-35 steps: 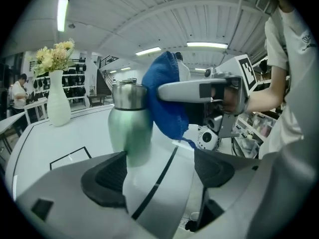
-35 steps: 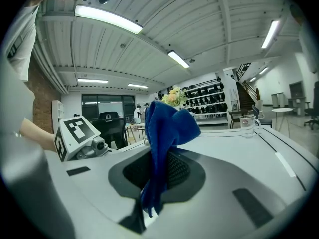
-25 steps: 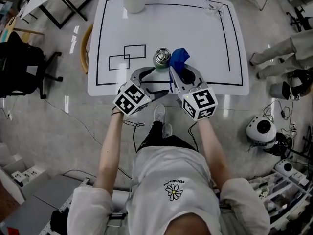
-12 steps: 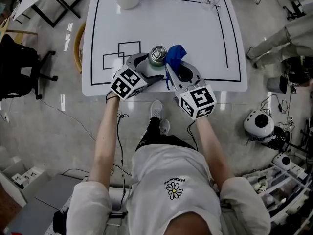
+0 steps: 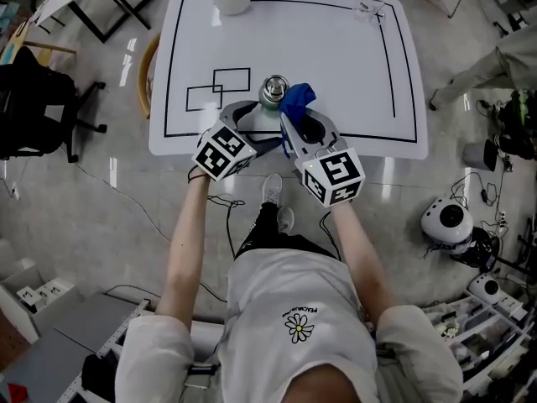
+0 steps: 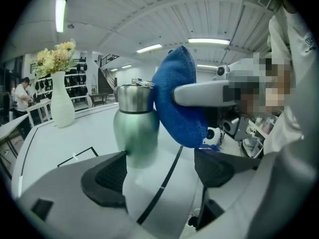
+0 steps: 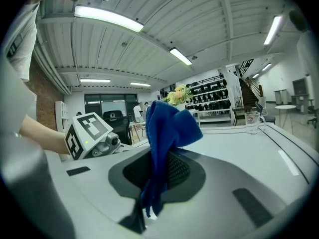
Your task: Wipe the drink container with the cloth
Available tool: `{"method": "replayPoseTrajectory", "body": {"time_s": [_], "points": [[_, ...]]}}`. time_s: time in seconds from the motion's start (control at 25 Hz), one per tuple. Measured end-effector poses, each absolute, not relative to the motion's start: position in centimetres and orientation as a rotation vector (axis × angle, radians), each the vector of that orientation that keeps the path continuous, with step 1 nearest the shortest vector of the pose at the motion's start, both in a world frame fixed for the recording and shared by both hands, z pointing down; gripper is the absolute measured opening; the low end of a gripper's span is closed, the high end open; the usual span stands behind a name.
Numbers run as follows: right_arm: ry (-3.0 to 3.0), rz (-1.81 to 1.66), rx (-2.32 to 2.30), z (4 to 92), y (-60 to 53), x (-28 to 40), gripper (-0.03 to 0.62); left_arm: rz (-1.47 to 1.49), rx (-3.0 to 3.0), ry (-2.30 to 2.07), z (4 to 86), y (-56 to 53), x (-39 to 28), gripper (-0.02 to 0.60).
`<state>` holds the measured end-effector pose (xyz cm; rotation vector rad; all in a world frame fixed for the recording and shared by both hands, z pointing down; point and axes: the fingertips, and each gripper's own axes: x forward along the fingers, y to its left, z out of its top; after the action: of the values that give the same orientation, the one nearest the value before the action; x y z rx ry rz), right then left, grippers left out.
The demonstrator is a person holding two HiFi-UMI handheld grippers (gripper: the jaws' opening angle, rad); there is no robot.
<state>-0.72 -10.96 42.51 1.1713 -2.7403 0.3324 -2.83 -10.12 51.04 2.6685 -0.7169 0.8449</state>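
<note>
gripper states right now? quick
Left gripper: open; green bottle sits at one jaw, not clamped.
Right gripper: closed, holding the blue cloth.

Metal bottle [image 6: 135, 128], fuzzy cloth [image 6: 179, 103], glossy table [image 5: 336, 57].
Satin green body under a brushed steel neck; soft, nubbly blue pile; smooth white top with a sheen.

Centre frame, a deep blue cloth [image 5: 295, 101] and a drink container [image 5: 274, 91] with pale green body and silver neck, on a white table [image 5: 336, 65] lined in black; the grey left gripper [image 5: 256, 117] and right gripper [image 5: 295, 116] bear black-and-white square patterns; the upper-left flowers [image 6: 54, 56] look pale yellow.
</note>
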Motion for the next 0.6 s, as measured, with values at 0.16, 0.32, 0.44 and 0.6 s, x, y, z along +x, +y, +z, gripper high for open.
{"method": "replayPoseTrajectory", "body": {"time_s": [0.16,0.32,0.44,0.6], "points": [[-2.747,0.333,1.168,42.3,-10.7,-0.9,0.043,0.846,2.688,-0.676,51.0,-8.0,-1.5,0.41],[-2.747,0.324,1.162,42.1,-10.5,-0.9,0.043,0.809,2.719,-0.614,50.7,-6.8,1.2,0.408],[-2.744,0.329,1.166,42.2,-10.6,-0.7,0.043,0.797,2.725,-0.601,50.2,-6.3,1.1,0.408],[-2.744,0.329,1.167,42.1,-10.7,-0.7,0.043,0.843,2.709,-0.711,50.1,-8.2,-2.4,0.41]]}}
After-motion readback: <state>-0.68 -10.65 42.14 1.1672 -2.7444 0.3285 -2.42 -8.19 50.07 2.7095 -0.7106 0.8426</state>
